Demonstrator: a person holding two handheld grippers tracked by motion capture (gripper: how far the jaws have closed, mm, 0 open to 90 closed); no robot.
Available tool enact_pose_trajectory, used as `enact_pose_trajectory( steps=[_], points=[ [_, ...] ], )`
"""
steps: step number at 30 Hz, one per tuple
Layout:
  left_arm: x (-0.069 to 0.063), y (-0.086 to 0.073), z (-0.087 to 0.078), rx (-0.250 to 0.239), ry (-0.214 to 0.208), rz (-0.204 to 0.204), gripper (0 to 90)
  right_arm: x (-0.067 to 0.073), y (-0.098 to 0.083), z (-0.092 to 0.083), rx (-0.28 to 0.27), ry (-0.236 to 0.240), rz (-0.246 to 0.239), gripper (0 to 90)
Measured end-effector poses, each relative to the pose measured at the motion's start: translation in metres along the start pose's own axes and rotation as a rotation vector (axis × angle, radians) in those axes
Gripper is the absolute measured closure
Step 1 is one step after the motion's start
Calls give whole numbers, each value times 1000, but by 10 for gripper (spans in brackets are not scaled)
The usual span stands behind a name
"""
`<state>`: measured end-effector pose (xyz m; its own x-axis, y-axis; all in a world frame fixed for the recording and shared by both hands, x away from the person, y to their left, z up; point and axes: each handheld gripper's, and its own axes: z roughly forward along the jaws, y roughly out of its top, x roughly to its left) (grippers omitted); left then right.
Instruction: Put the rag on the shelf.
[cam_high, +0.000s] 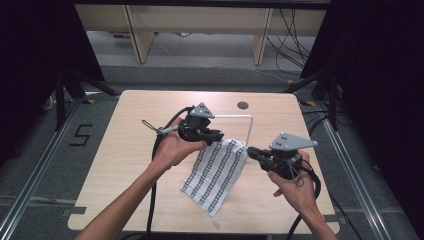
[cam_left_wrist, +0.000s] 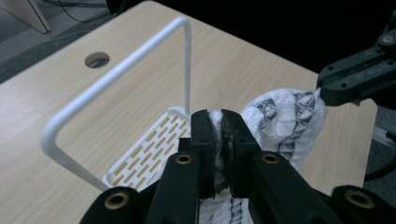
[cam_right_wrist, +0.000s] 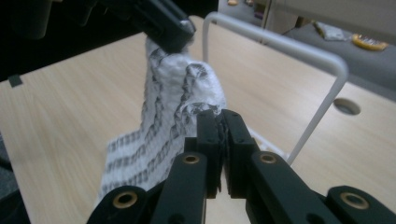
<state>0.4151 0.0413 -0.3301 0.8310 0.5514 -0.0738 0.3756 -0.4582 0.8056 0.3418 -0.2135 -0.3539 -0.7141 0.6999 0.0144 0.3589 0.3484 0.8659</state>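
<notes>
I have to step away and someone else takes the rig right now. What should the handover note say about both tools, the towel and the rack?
Left tool: shut on one top corner of the patterned towel.
Right tool: shut on the other top corner.
Towel: lifted by both corners, lower end on the wooden table, hanging in front of the white towel rack.
Rack: upright behind the towel, its bar bare.
Done: both corners gripped, towel raised.
Left: probably carry the towel over the bar, drape it, then open both tools.
</notes>
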Motion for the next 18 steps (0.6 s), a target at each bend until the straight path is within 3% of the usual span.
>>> enact_pose_trajectory(
  steps=[1, 2, 4, 10, 14, 16, 18],
  points=[
    [1, 3, -4, -5, 5, 3, 839, 0, 0, 0, 0, 0, 0, 877],
    [0, 8, -11, -37, 11, -20, 839, -3, 11, -4, -9, -9, -1, 877],
    [2, 11, -15, -32, 11, -13, 839, -7, 20, -6, -18, -11, -4, 877],
    [5, 26, -28, -66, 23, -62, 837, -16, 44, -8, -45, -32, -29, 878],
    [9, 35, -35, -76, 30, -63, 838, -21, 60, -11, -50, -50, -43, 877],
    [8, 38, -36, -93, 33, -78, 838, -21, 63, -11, -47, -43, -26, 877],
    [10, 43, -38, -98, 34, -74, 837, -25, 75, -14, -59, -63, -50, 877]
  ],
)
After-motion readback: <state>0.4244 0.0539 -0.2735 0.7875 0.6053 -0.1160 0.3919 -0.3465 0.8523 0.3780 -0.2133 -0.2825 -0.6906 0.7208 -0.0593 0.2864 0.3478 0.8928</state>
